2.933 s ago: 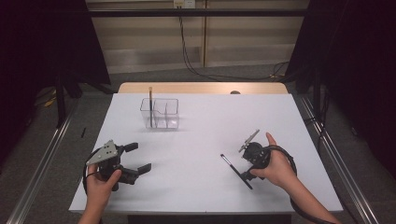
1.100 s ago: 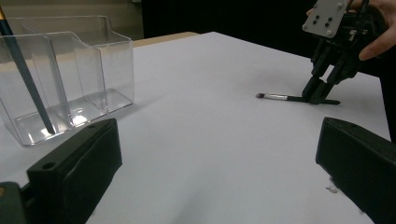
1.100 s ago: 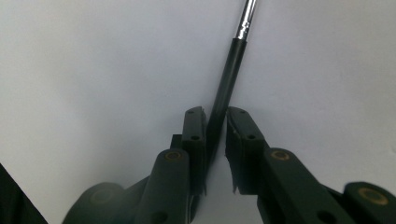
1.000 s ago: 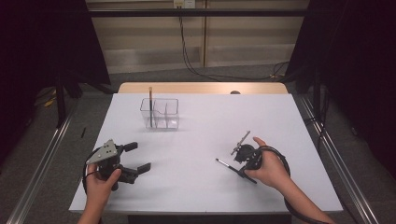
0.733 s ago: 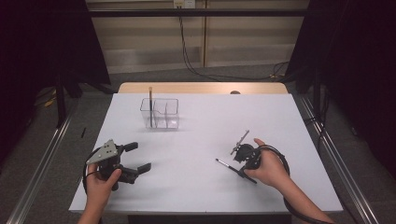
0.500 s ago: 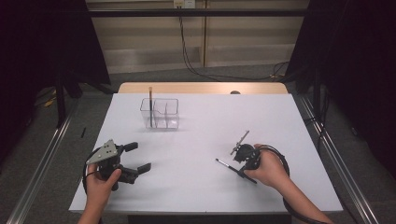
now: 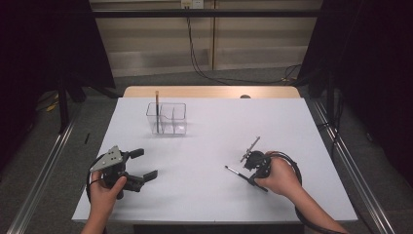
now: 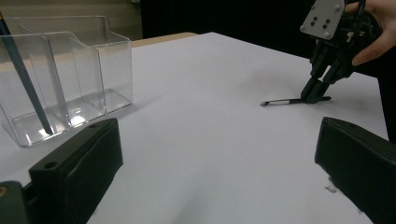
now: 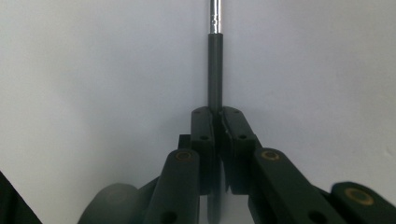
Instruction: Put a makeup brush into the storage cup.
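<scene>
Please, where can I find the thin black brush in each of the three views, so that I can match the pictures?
High view: the brush lies on the white table, right of centre, in the right tool.
Left gripper view: the brush lies at right, under that tool.
Right gripper view: the brush runs up the middle from the shut jaws.
Shared landmark: the white table.
</scene>
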A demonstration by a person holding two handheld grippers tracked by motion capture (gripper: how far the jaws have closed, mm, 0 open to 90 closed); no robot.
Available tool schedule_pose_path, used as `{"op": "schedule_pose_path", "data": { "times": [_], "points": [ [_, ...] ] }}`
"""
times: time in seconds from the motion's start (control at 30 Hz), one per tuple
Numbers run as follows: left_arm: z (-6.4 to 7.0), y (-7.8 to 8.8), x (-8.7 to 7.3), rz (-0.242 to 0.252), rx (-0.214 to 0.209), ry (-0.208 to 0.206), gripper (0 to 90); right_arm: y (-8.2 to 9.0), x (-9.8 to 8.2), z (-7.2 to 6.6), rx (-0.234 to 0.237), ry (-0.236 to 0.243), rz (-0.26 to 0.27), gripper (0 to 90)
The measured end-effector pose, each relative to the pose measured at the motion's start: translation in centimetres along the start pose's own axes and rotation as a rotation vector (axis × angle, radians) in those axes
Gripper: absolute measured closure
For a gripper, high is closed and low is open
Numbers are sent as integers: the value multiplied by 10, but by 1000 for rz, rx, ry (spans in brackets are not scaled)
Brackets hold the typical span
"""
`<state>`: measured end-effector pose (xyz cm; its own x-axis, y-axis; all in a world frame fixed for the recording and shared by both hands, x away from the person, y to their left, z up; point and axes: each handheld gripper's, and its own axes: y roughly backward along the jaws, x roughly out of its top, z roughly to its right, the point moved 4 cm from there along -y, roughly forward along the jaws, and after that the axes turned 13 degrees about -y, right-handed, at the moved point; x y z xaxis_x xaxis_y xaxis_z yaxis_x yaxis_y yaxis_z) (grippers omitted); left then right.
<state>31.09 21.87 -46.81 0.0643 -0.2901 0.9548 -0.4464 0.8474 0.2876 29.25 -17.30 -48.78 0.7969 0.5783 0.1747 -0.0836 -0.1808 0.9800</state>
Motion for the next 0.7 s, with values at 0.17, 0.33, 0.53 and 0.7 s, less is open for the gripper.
{"op": "schedule_pose_path", "data": {
  "times": [0.17,0.33,0.53,0.7],
  "points": [
    [0,0,0,-1,-3,0,8,1,-1,0,3,16,9,847],
    [-1,0,-1,6,4,10,8,1,-3,3,35,-6,48,847],
    [0,1,0,5,3,9,8,5,-4,6,89,-34,156,847],
    [0,0,0,9,4,18,8,7,-5,8,163,-84,278,847]
  ]
}}
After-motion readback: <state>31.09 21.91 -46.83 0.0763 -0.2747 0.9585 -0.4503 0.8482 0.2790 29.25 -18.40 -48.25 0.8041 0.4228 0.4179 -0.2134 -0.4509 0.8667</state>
